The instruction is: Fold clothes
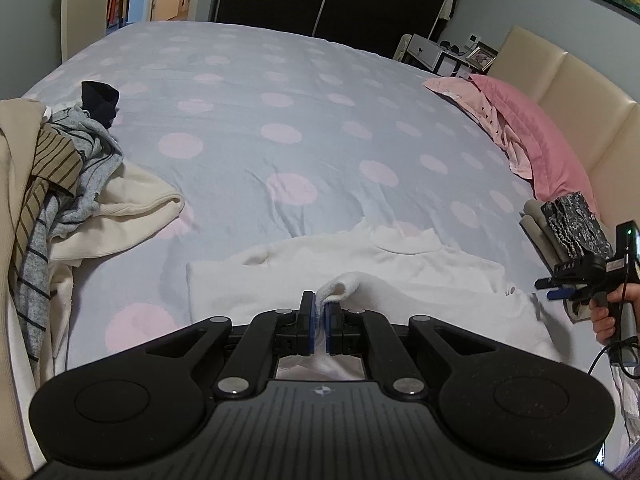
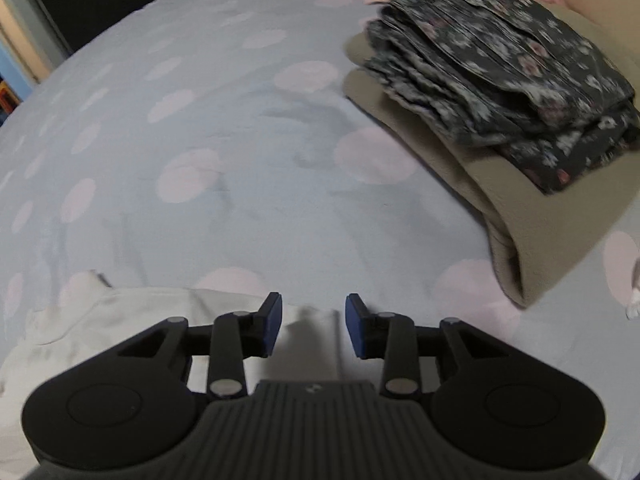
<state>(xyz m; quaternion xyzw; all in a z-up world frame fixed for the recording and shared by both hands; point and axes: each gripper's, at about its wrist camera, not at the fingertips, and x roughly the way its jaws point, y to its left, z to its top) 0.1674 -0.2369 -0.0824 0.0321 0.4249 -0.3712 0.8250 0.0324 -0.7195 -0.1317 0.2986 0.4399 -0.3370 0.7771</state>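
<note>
The left gripper (image 1: 320,312) pinches a cuff of the white sweater (image 1: 400,268) at the bed's (image 1: 280,120) near edge, while the right gripper (image 2: 314,326) hangs released above it.

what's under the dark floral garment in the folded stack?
The dark floral garment lies folded on a folded beige garment, which rests on the polka-dot bedspread. Whether anything is tucked between them is hidden.

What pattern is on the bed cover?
Pale blue bed cover with big pink dots, best seen from the left wrist view.
</note>
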